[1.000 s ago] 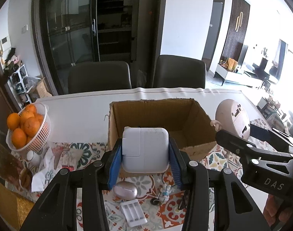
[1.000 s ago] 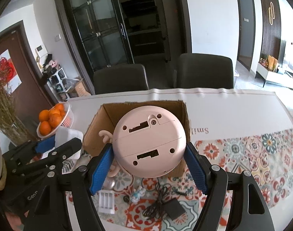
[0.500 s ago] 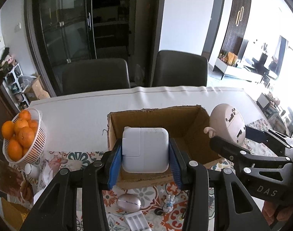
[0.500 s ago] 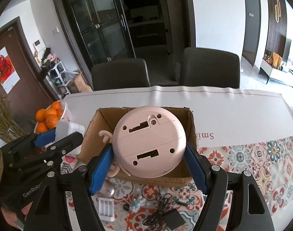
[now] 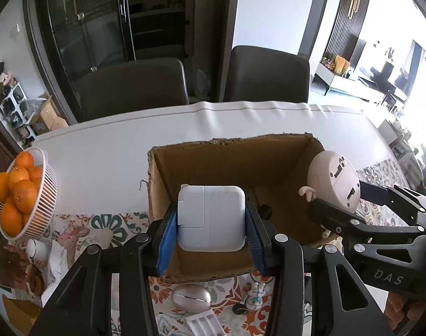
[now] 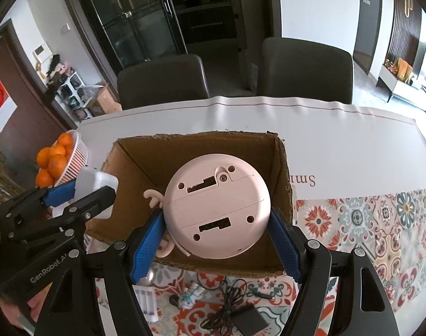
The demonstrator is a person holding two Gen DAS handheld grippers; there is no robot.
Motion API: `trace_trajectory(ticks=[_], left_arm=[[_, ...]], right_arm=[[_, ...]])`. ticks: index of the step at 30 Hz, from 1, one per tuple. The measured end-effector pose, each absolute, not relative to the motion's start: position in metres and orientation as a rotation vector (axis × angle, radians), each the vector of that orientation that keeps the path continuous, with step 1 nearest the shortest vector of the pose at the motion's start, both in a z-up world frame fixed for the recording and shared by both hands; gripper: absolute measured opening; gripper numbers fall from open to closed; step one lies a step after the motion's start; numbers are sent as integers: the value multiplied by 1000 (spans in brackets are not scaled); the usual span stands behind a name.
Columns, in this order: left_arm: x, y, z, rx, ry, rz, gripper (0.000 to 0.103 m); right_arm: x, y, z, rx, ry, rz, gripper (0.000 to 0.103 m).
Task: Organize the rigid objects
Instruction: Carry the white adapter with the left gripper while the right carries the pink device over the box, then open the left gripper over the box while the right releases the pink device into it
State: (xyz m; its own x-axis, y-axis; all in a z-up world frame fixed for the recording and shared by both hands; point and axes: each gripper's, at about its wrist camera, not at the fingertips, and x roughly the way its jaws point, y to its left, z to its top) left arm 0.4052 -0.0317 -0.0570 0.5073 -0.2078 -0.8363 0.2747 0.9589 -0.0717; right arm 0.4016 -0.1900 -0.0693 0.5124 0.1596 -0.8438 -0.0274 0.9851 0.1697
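Two claws hover over the cardboard box [image 5: 229, 151]: left claw [image 5: 211, 224] pinching white charger [image 5: 211, 218], right claw [image 6: 217, 229] pinching pink clock [image 6: 217, 210].

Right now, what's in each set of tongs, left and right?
Left tongs: shut on the white power adapter, over the cardboard box.
Right tongs: shut on the round pink toy, over the same box.

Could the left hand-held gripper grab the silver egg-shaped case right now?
Probably not: the left hand-held gripper is shut on the white charger, held over the cardboard box; the silver case lies below, outside it.
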Motion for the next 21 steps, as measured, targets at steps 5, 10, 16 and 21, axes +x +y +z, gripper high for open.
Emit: trace_trajectory(ticks=[5, 10, 16, 21], left_arm=[[406, -33, -60, 67, 1002, -282, 53], [400, -32, -54, 84, 978, -261, 60], [379, -26, -47, 90, 943, -226, 65], [358, -23, -39, 94, 905, -187, 67]], right_arm=[[405, -193, -75, 141, 1046, 96, 75], [404, -195, -69, 147, 1031, 94, 76], [384, -194, -61, 116, 976, 73, 76], [364, -192, -51, 93, 920, 67, 76]])
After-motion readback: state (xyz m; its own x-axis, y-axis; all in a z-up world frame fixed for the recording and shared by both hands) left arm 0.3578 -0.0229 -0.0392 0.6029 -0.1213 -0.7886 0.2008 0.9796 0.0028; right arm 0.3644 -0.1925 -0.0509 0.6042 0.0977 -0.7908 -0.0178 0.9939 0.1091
